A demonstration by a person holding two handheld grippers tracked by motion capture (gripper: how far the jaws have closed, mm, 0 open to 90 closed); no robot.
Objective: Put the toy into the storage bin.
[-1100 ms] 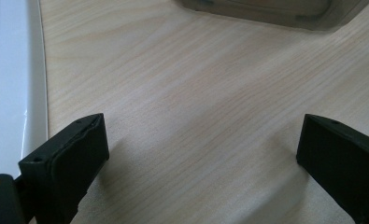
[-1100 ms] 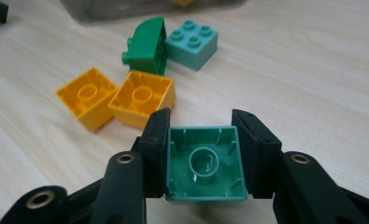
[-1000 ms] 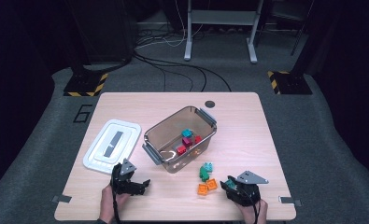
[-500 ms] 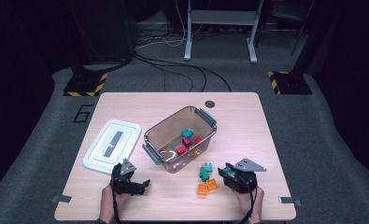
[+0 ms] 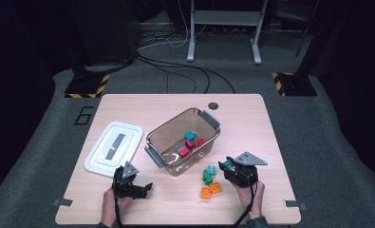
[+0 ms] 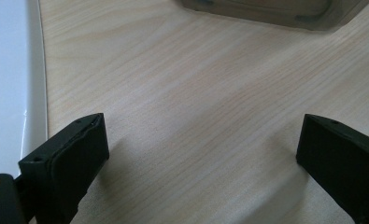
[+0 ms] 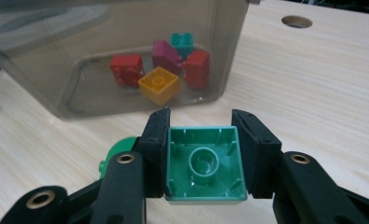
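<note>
We see right claw (image 7: 204, 161) clamped on teal brick (image 7: 204, 163), hollow underside facing camera, just off clear bin's (image 5: 162, 137) near wall. Left claw (image 6: 196, 154) spread wide over bare bench (image 6: 196, 84), near bin's left corner, beside white lid (image 6: 9, 84).

One clear plastic bin (image 5: 182, 142) sits at the table's middle, and one white lid (image 5: 114, 148) lies to its left. Inside the bin are five bricks: two red (image 7: 126, 69), one magenta (image 7: 166, 55), one teal (image 7: 182, 41) and one yellow (image 7: 159, 84). Near its right side lie two orange bricks (image 5: 210, 190), one dark green piece (image 5: 207, 176) and one light green brick (image 7: 204, 164). Two grippers, one left (image 5: 138, 189), one right (image 5: 226, 167).
</note>
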